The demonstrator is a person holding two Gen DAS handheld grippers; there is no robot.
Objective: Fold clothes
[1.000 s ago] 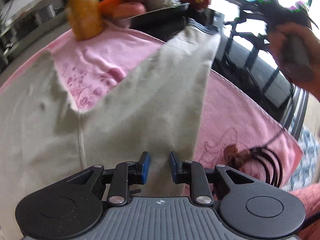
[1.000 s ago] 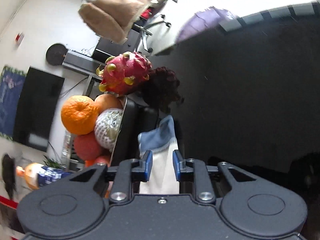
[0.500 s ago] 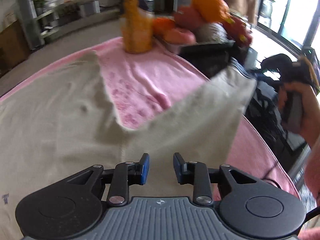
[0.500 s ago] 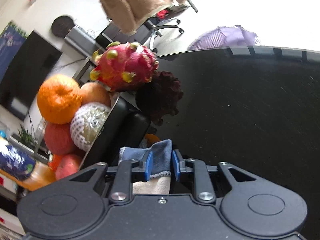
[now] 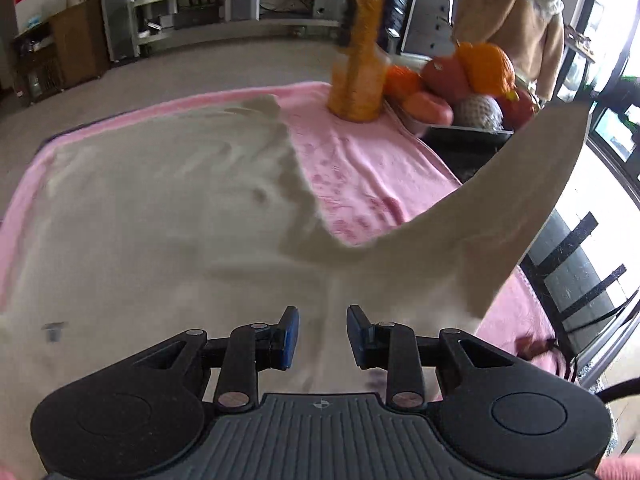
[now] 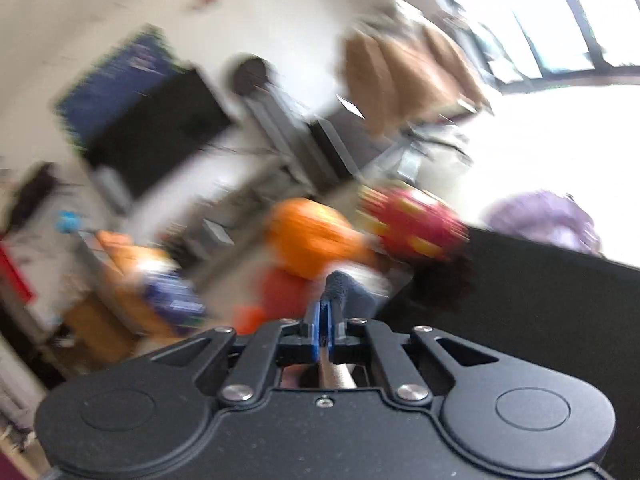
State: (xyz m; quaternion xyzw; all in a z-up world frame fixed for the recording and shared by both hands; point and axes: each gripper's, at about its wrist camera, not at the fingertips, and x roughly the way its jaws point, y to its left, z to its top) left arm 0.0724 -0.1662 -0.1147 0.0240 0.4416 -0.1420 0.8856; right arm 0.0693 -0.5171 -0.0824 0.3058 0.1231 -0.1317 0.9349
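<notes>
A beige garment point(image 5: 160, 220) lies spread on a pink towel point(image 5: 360, 168) over the table. One long part of it point(image 5: 520, 208) is lifted up and to the right, off the towel. My left gripper point(image 5: 322, 338) is open and empty, just above the garment's near part. My right gripper point(image 6: 325, 320) is shut on the blue-grey cuff point(image 6: 340, 286) of the garment and holds it in the air; that view is blurred by motion.
A tall orange bottle point(image 5: 360, 60) stands at the towel's far edge. A black tray piled with fruit point(image 5: 460, 88) stands beside it at the far right. Dark cords point(image 5: 552, 348) lie near the table's right edge. A brown coat point(image 5: 512, 20) hangs behind.
My right gripper closed on the cuff and lifted that part of the garment up and right. My left gripper drew back, showing more of the spread garment.
</notes>
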